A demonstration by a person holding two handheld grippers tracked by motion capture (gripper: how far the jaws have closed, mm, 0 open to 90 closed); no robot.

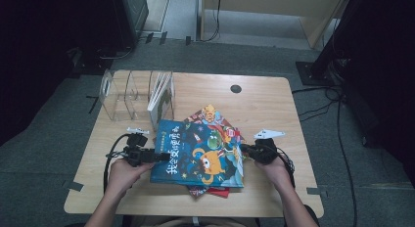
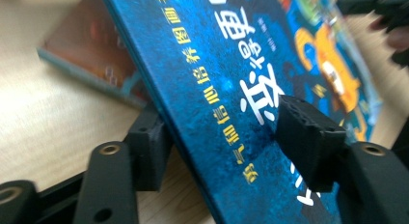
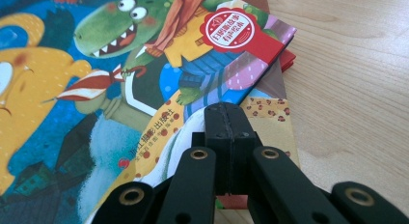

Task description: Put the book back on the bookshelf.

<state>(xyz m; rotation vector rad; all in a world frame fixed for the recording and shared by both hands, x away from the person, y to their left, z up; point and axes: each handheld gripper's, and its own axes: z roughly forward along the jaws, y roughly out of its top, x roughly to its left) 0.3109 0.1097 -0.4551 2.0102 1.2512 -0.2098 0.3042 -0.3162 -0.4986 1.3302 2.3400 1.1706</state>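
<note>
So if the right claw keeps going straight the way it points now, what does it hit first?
The right claw, shut, points across the blue book's cover. Straight on, it would likely meet the green crocodile picture on that cover first; its height above the cover is unclear.

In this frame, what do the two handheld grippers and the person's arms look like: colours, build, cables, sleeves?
Both grippers are black. The left gripper trails a looping black cable and has a small white part on top. The right gripper carries a pale three-cornered plate. Up close, each has blocky black fingertips on flat linkage arms with brass-coloured rivets. The forearms are bare; no sleeves visible.
</note>
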